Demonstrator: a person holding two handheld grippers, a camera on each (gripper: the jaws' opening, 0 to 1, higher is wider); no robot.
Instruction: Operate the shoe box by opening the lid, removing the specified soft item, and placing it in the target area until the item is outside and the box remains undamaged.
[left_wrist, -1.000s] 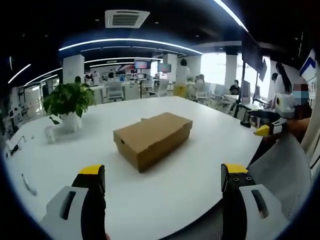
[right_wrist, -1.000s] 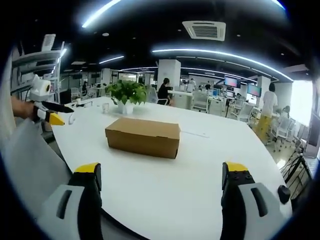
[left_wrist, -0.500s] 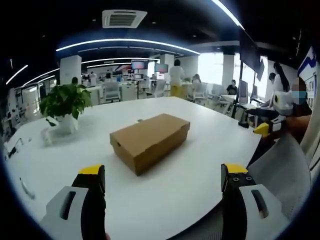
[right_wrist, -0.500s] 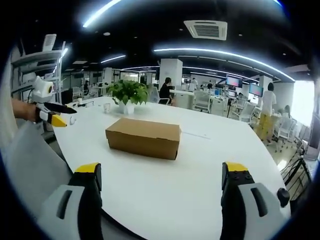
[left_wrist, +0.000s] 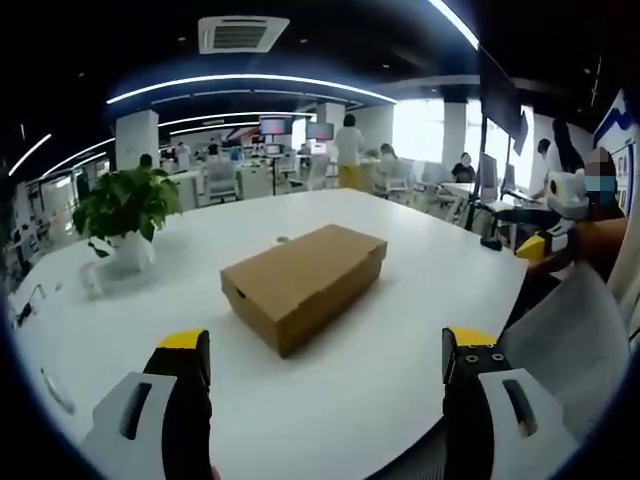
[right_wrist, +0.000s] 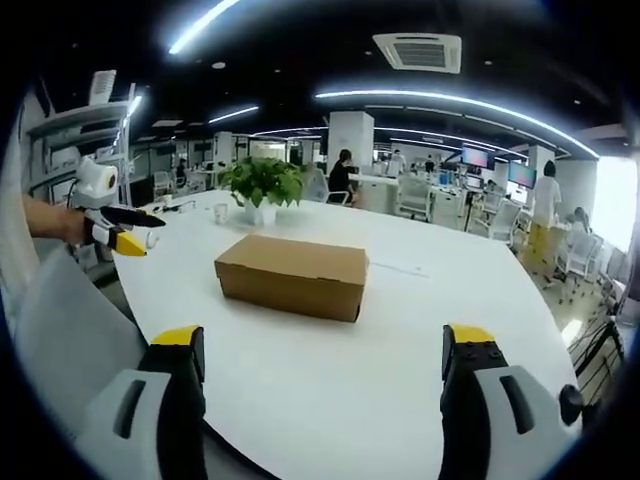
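Bench (left_wrist: 420, 300), white and broad, carries everything, and the shoe box (left_wrist: 304, 285) is the landmark on it: a plain brown cardboard box lying flat near the middle, lid down and closed. Beyond the box stands a potted plant (left_wrist: 127, 215) in a white pot, well apart from it. Nothing of the soft item can be seen; it is presumably inside.

The left gripper (left_wrist: 325, 350) and the right gripper (right_wrist: 322, 350) both sit back from the box, on the near side of it, fingers spread wide and holding nothing. In the right gripper view the left gripper also appears off to the box's left, above the bench edge.

The step in hand looks like the approach to lift the lid. Done well, one gripper would steady the box's base while the other takes the lid's lip at a short end and raises it gently and evenly, since thin cardboard creases or tears if pinched hard or twisted.
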